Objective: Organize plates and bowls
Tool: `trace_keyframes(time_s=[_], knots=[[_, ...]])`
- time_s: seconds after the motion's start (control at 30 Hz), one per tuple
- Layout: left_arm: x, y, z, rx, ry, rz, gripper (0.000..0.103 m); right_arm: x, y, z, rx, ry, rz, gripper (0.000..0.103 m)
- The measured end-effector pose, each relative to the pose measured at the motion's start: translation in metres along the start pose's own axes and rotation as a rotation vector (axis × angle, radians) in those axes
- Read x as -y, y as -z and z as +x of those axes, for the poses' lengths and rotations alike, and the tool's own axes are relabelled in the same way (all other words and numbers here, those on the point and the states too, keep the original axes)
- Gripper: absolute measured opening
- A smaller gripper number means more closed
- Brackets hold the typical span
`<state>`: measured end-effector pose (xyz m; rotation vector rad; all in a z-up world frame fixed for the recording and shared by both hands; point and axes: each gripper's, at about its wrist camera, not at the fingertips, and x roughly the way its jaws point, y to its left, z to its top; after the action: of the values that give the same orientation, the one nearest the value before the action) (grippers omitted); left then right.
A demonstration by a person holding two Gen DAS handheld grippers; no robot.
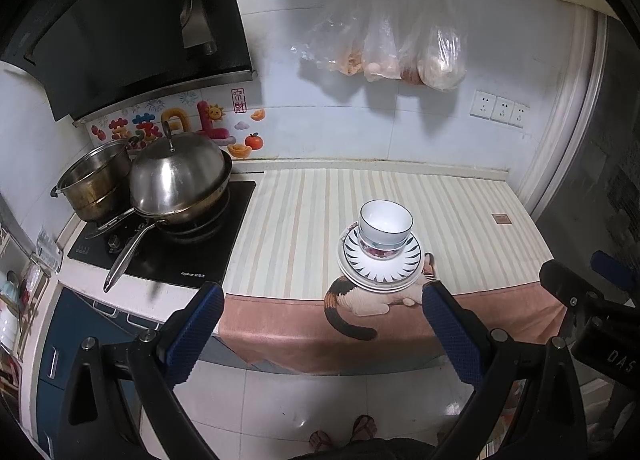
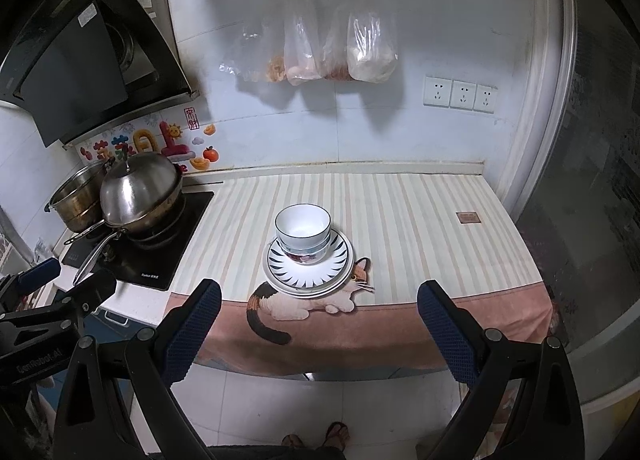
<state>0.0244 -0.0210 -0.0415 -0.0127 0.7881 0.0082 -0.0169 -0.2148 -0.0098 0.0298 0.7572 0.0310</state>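
A: Quick one. Where's the stack?

B: White ceramic bowl with a dark rim (image 2: 303, 225) nested in another bowl, on the round white plate with dark blue ray pattern (image 2: 310, 266), more plain plates under it. All sits at the front of the striped cloth-covered counter (image 2: 420, 212), touching the head of the calico cat print on the pink border (image 2: 304, 302).

A: Jaws?

B: Left gripper (image 1: 322, 304) spread wide, empty. Right gripper (image 2: 320, 302) spread wide, empty. Both held off the counter, on the near side of the cat print.

A: Which is closer?

B: Hard to call. From the cat print the stack lies straight ahead for both; it's right of centre between the left jaws, nearly centred between the right ones. I'd guess right is better lined up.

A: Axis?

B: Round stack, upright, no long axis. Steel wok (image 2: 140, 196) is well off to the left.
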Motion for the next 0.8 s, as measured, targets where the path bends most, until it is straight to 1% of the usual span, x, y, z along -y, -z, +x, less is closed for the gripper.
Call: trace_keyframes(time_s=[0.8], knots=[[-0.0029,-0.0015,0.0004,0.002,-0.003,-0.002,0.102,-0.0013,-0.0056,0.0015,-0.005,0.007,-0.008,0.101]])
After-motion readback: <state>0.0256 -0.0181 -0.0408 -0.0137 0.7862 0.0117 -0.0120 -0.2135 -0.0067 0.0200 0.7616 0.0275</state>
